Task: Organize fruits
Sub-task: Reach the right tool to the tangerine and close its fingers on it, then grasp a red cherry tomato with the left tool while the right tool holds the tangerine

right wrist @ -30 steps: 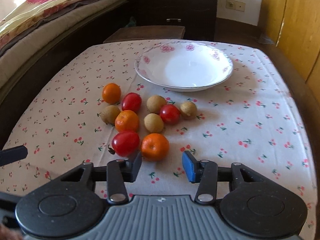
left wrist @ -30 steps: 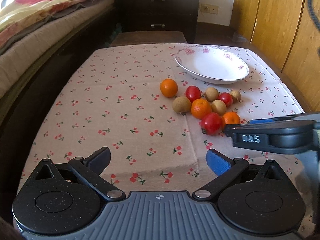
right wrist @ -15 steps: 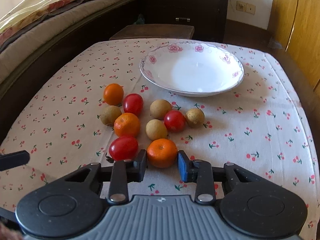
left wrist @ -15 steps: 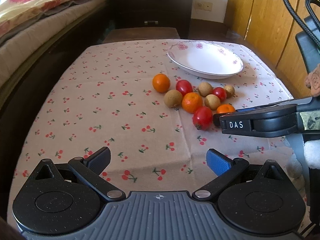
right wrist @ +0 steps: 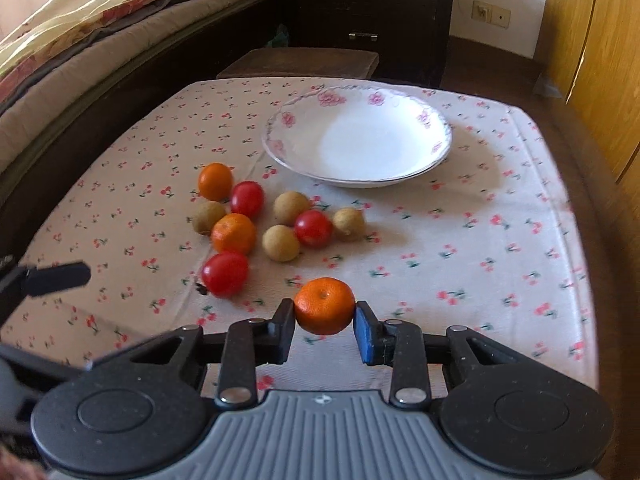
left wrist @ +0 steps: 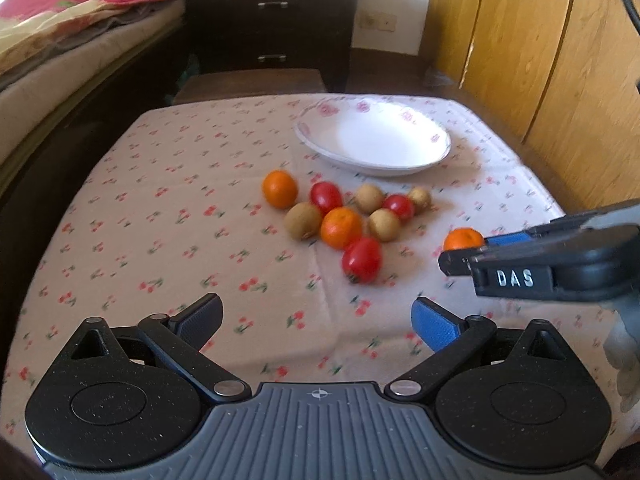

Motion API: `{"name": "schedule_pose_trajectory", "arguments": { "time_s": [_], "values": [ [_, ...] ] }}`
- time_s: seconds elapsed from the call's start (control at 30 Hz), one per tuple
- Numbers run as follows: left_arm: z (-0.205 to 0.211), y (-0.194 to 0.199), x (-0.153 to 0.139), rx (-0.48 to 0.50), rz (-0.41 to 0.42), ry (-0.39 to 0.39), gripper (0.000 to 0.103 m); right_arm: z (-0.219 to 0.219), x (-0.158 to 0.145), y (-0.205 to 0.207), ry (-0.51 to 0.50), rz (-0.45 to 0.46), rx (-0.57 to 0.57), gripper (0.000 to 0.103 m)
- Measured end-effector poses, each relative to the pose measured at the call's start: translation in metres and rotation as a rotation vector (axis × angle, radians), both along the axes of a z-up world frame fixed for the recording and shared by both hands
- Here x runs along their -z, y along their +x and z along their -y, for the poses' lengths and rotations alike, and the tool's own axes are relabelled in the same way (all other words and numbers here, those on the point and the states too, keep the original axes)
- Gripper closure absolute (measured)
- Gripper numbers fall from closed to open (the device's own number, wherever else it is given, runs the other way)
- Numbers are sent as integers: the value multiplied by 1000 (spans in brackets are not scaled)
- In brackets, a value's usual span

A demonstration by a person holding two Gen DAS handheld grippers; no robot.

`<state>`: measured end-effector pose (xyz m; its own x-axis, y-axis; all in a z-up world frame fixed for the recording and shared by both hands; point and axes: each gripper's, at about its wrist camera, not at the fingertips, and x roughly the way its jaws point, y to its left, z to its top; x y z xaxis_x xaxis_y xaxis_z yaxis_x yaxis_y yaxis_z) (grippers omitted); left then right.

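Observation:
My right gripper (right wrist: pixel 325 320) is shut on an orange mandarin (right wrist: pixel 325 305) and holds it above the cloth, near the table's front; the mandarin also shows in the left wrist view (left wrist: pixel 463 239). Several fruits lie clustered on the cherry-print cloth: two mandarins (right wrist: pixel 233 233), red tomatoes (right wrist: pixel 225 273) and brown longans (right wrist: pixel 281 243). An empty white floral bowl (right wrist: pixel 360 140) stands behind them. My left gripper (left wrist: pixel 318 320) is open and empty, near the front edge, left of the right gripper (left wrist: pixel 460 258).
A bed (right wrist: pixel 100 40) with a bright blanket runs along the left side. A dark dresser (right wrist: pixel 372 12) and a low stool (right wrist: pixel 304 65) stand behind the table. Wooden wardrobe doors (left wrist: pixel 552 60) line the right side.
My right gripper closed on the nearest mandarin and lifted it away from the cluster, toward the right. My left gripper stayed open and drew back a little.

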<state>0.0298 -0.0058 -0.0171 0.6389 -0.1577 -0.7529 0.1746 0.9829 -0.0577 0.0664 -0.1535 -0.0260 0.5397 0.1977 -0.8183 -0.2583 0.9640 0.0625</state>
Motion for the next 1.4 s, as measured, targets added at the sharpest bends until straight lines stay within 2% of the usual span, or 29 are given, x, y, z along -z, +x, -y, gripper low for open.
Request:
{"name": "schedule_pose_trajectory", "arguments": {
  "time_s": [0.07,0.13,0.2,0.3,0.5,0.57,0.63,0.77,0.87,0.97,1.1,1.4],
  "values": [
    [4,6,1,5,9,2,5,6,0,2,-12,2,8,70],
    [7,14,4,6,-5,-4,19,13,2,5,12,-10,29,70],
    [9,24,11,5,-39,-20,24,16,6,6,25,-26,31,70],
    [13,32,16,0,-48,-36,24,15,9,6,20,-29,22,70],
    [31,43,22,31,-29,12,23,26,15,11,33,-43,53,70],
    [33,46,26,41,-36,15,27,28,17,11,30,-52,54,70],
    [35,50,30,52,-52,10,35,30,19,11,34,-57,54,70],
    [33,51,31,45,-46,3,40,33,18,11,36,-62,60,70],
    [30,49,29,41,-42,8,51,32,18,10,36,-64,60,70],
    [24,49,27,24,-56,-31,54,30,18,9,30,-65,52,70],
    [24,47,25,29,-74,-34,65,30,16,6,35,-71,50,70],
    [19,31,8,13,-96,-24,67,28,1,-8,49,-63,42,70]
  ]
}}
